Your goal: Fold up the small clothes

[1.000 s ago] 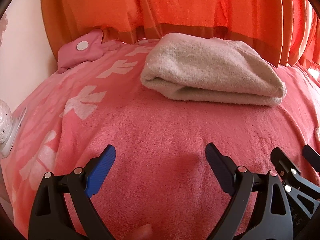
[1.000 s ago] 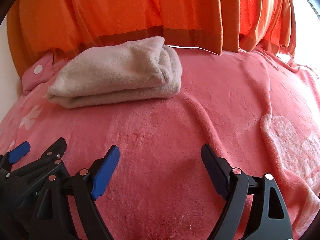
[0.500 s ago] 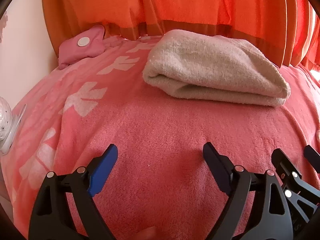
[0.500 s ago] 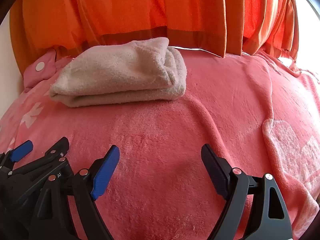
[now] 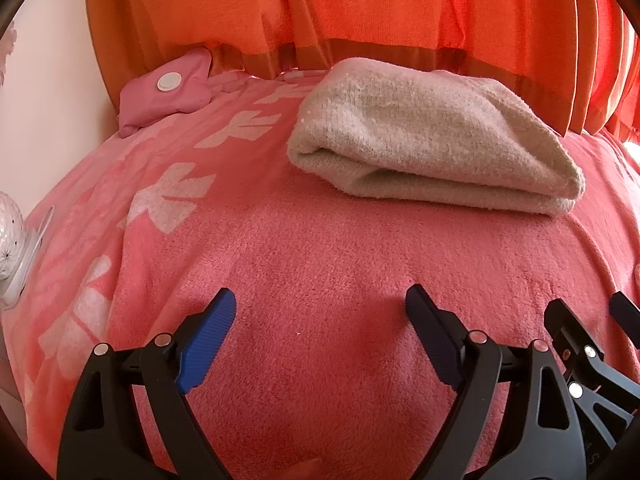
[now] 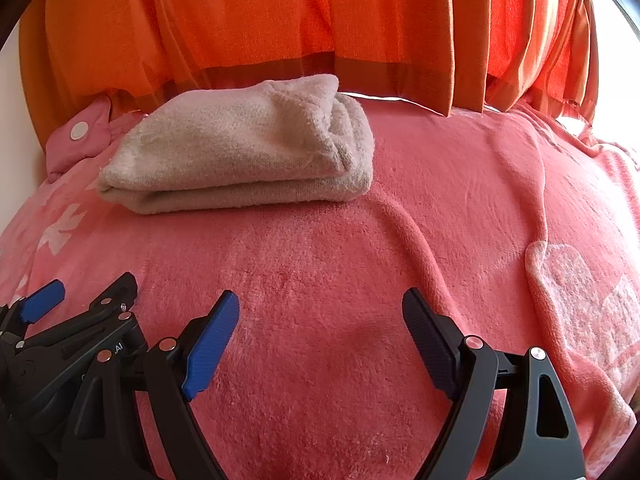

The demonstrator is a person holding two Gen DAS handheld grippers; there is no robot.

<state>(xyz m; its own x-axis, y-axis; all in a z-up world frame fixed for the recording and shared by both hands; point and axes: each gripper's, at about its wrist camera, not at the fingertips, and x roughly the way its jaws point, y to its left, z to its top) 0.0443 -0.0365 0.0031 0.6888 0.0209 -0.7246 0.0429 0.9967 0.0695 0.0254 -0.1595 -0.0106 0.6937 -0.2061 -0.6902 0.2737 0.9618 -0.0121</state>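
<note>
A folded beige fleece garment point(image 5: 432, 140) lies on the pink blanket point(image 5: 320, 264), far from both grippers; it also shows in the right wrist view point(image 6: 248, 152). My left gripper point(image 5: 320, 312) is open and empty, hovering low over bare blanket in front of the garment. My right gripper point(image 6: 320, 312) is open and empty, just to the right of the left one. The right gripper point(image 5: 588, 320) shows at the lower right of the left wrist view, and the left gripper point(image 6: 88, 300) at the lower left of the right wrist view.
An orange curtain point(image 5: 360, 8) hangs behind the bed. A small pink pouch with a white button point(image 5: 168, 92) lies at the far left by the wall. A white patterned object point(image 5: 16, 240) sits at the left edge. The blanket has ridges on the right point(image 6: 420, 232).
Both grippers have moved slightly forward toward the folded garment, which appears a little nearer and lower in both views. Both stay open.
</note>
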